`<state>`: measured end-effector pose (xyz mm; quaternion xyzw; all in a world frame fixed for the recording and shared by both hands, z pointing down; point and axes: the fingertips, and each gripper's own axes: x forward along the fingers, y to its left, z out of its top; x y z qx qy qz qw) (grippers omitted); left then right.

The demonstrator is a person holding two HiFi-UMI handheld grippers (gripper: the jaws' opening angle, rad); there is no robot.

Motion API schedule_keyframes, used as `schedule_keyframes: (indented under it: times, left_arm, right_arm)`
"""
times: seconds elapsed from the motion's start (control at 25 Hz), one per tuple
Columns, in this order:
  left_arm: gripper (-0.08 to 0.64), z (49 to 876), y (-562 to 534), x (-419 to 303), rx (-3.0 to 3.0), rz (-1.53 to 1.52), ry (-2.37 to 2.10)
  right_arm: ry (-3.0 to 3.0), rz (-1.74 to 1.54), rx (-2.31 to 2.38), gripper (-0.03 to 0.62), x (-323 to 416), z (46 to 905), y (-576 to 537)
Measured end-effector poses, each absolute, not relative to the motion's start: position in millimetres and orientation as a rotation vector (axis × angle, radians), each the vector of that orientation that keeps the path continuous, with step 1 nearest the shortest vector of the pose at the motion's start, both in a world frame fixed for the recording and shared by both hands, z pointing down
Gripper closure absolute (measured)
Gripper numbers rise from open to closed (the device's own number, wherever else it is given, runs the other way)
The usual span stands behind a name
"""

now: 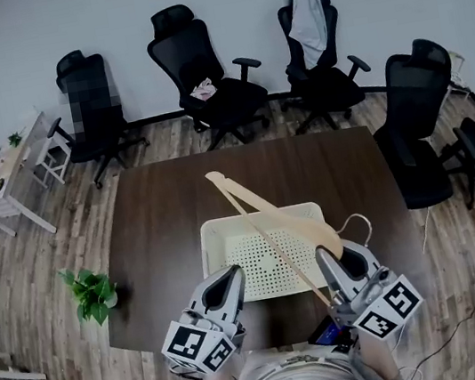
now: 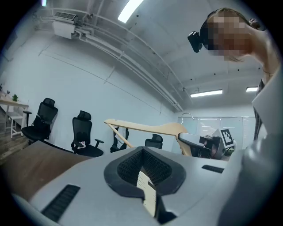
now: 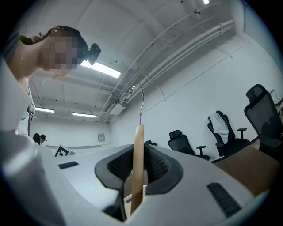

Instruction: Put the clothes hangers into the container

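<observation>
A white perforated container [image 1: 212,227] stands on the dark table [image 1: 165,242], near its front edge. My right gripper [image 1: 323,256] is shut on a wooden clothes hanger [image 1: 266,225], which slants over the container with its far arm out past the back rim. In the right gripper view the hanger [image 3: 138,167] stands upright between the pads, its wire hook [image 3: 141,101] above. My left gripper [image 1: 231,272] hovers over the container's front left with its jaws shut and nothing held. From the left gripper view the hanger [image 2: 146,128] shows beyond my left gripper [image 2: 146,176].
Black office chairs [image 1: 207,63] line the table's far side and right; one carries a light jacket [image 1: 308,19]. A potted plant [image 1: 92,292] sits on the floor at the left, with a white side table [image 1: 2,183] further left. A dark device [image 1: 327,334] lies by the front edge.
</observation>
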<state>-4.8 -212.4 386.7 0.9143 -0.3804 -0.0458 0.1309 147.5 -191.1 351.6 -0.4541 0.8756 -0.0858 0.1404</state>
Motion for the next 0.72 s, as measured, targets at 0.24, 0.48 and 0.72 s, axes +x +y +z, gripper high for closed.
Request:
schedule_keyframes:
  times: [0.24,0.48,0.72]
  left_arm:
    - [0.549,388.5,-214.6,1.1,2.652,-0.106,-1.11]
    - [0.549,393.0,-217.0,10.6,2.655,-0.078,-1.085]
    - [0.549,393.4,-218.2,16.0,2.673,-0.061,-1.067]
  right_arm:
    - [2.529,-0.279,-1.289,0.531,149.8,356.3,-195.7]
    - [2.517,-0.299,-1.278,0.531,153.6,360.0,-198.0]
    - [2.524,-0.312,-1.286,0.531,155.9,363.5,-199.2]
